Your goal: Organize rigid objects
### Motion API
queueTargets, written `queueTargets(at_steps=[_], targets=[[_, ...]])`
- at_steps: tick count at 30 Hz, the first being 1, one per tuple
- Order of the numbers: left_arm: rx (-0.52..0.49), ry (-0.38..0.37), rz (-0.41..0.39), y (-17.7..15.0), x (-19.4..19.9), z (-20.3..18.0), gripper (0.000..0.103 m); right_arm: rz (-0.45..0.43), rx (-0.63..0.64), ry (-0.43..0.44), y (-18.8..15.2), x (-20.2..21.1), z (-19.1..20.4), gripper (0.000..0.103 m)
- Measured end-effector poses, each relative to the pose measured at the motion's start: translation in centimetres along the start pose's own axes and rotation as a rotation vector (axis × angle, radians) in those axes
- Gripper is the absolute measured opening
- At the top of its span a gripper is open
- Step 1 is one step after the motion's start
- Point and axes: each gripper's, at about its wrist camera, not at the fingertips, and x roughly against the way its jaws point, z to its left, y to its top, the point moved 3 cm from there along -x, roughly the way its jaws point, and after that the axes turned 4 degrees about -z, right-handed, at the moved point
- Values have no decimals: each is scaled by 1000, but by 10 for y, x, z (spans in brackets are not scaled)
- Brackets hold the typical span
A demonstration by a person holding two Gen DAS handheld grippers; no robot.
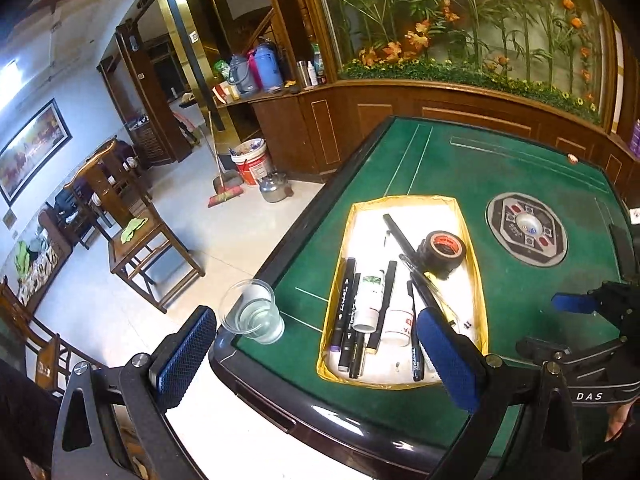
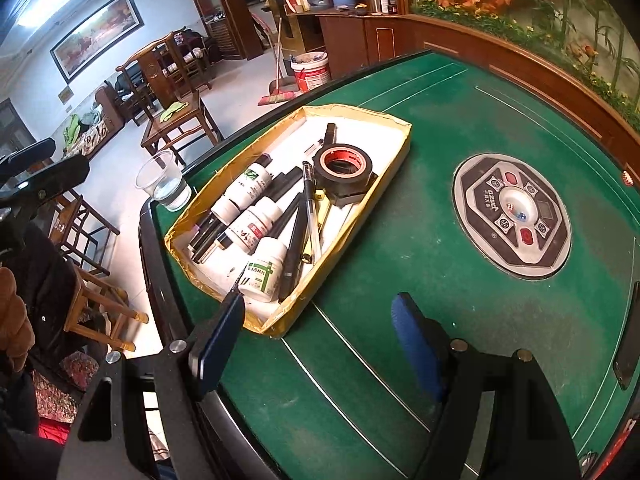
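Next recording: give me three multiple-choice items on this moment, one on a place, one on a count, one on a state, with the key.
1. Where is the roll of black tape?
A. in the yellow-edged tray
B. on the bare felt
C. on the chair

2. How many white bottles lie in the tray?
A. one
B. three
C. five

3. What state is the right gripper in?
A. shut on a pen
B. shut on the tape
C. open, holding nothing

Key: 1 A, the tape lies among the pens inside the tray. 2 B, the right wrist view shows three white bottles. 3 C, its fingers stand apart over green felt with nothing between them.
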Motion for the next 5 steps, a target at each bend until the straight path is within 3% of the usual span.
queueTargets(at_steps=[5], targets=[[19, 19, -37, 3, 6, 5, 102, -1, -1, -1, 0, 0, 0, 75]])
